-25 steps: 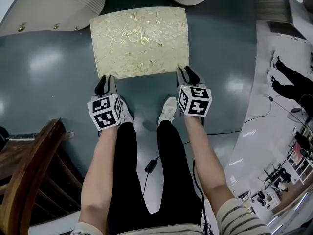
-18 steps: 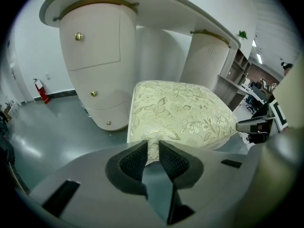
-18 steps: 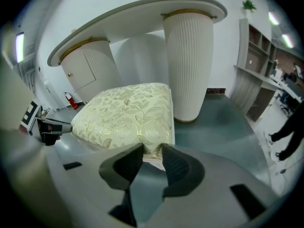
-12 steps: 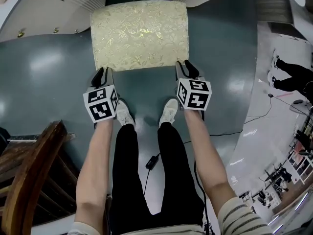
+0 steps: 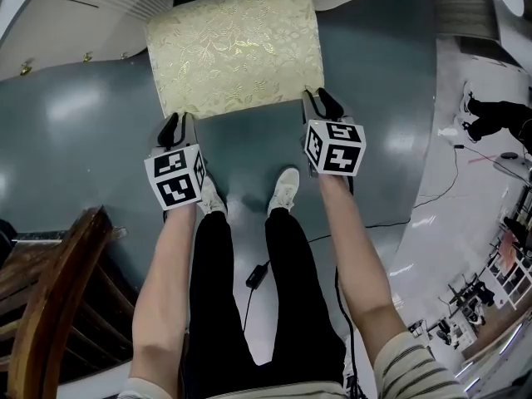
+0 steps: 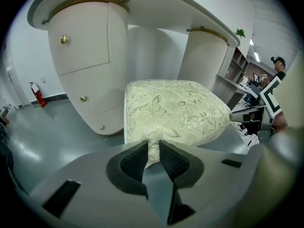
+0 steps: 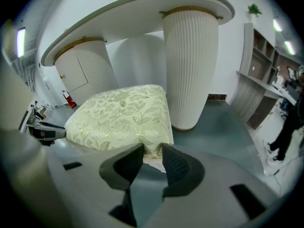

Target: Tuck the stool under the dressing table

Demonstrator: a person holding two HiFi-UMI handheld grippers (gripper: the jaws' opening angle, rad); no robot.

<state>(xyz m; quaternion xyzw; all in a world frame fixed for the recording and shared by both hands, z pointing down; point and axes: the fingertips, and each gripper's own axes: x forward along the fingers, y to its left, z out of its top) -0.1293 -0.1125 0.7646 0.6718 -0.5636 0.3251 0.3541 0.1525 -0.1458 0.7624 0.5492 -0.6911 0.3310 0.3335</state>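
Note:
The stool [image 5: 235,52] has a cream-gold floral cushion and stands on the grey floor with its far edge at the gap between the two ribbed pedestals of the white dressing table [image 5: 75,15]. My left gripper [image 5: 176,127] is shut on the cushion's near left corner. My right gripper [image 5: 320,105] is shut on the near right corner. In the left gripper view the stool [image 6: 171,110] has its fabric edge pinched in the left gripper [image 6: 153,151], beside the drawer pedestal [image 6: 90,65]. The right gripper view shows the right gripper [image 7: 153,153] pinching the cushion [image 7: 121,118] next to the right pedestal [image 7: 190,65].
A dark wooden chair [image 5: 50,306] stands at the lower left. The person's legs and white shoes [image 5: 284,188] are just behind the stool, with a cable [image 5: 256,279] on the floor. Another person [image 5: 499,119] stands at the right. Shelving [image 7: 259,80] lines the right wall.
The stool has slid away from the person, toward the gap between the pedestals. Both grippers moved forward with it, still holding its near corners.

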